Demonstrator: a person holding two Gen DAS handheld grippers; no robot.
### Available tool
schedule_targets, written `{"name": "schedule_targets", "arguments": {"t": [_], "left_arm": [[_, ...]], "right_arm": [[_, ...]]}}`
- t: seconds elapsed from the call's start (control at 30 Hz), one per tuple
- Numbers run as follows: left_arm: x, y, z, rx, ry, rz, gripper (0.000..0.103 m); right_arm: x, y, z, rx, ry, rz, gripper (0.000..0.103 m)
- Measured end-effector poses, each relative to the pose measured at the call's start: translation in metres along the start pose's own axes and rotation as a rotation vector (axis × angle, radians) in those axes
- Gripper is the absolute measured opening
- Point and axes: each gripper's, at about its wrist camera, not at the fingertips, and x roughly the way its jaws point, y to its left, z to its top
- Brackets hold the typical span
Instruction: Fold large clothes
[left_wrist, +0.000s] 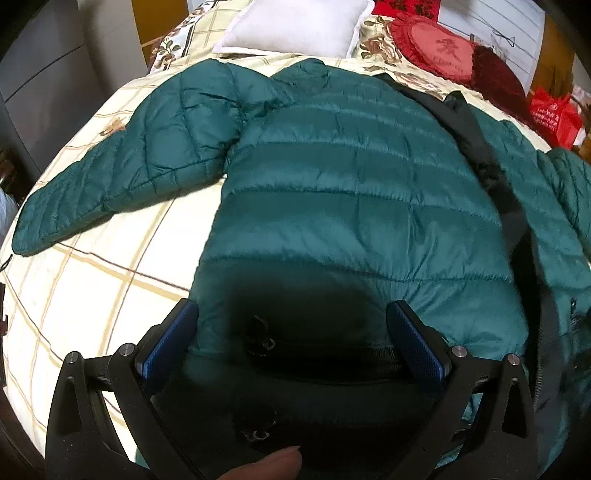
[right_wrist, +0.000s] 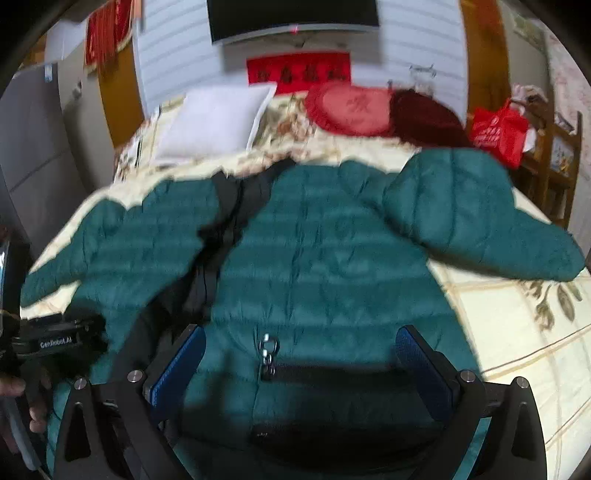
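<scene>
Lying front-up on the bed (left_wrist: 92, 280) is a green puffer jacket (left_wrist: 351, 192), unzipped, sleeves spread (dark lining showing); the left gripper (left_wrist: 291, 332) hovers spread over its hem; the right gripper (right_wrist: 301, 354) likewise hovers spread above a zipped pocket (right_wrist: 332, 369).

The jacket (left_wrist: 351, 192) lies spread on the bed (left_wrist: 92, 288), sleeves out to both sides, pillow (left_wrist: 295, 26) behind it.

Big bed w/ checked cream sheet (left_wrist: 92, 280), white pillow (left_wrist: 295, 26) at top, red round cushion (right_wrist: 349, 109) next to it, red bag (right_wrist: 498, 129) & black TV (right_wrist: 291, 16).
</scene>
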Motion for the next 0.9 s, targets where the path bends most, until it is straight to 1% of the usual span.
{"name": "schedule_targets", "arguments": {"t": [0.13,0.17,0.27,0.4,0.53,0.73,0.9], "left_arm": [[0.000,0.002,-0.002,-0.011,-0.010,-0.021,0.103],[-0.001,0.005,-0.003,-0.016,-0.012,-0.027,0.103],[-0.003,0.008,-0.005,-0.017,-0.026,-0.031,0.103],[-0.003,0.008,-0.005,-0.028,-0.023,-0.035,0.103],[-0.002,0.009,-0.005,-0.032,-0.020,-0.039,0.103],[-0.003,0.009,-0.006,-0.027,-0.024,-0.042,0.103],[-0.003,0.012,-0.005,-0.046,-0.023,-0.053,0.103]], "right_arm": [[0.024,0.003,-0.007,-0.020,0.125,-0.019,0.102],[0.027,0.003,-0.008,-0.023,0.136,-0.024,0.102],[0.030,0.003,-0.010,-0.031,0.150,-0.027,0.103],[0.035,0.002,-0.010,-0.033,0.178,-0.026,0.103],[0.037,0.006,-0.010,-0.059,0.192,-0.052,0.103],[0.036,0.006,-0.010,-0.066,0.189,-0.057,0.103],[0.034,0.004,-0.010,-0.048,0.177,-0.036,0.103]]}}
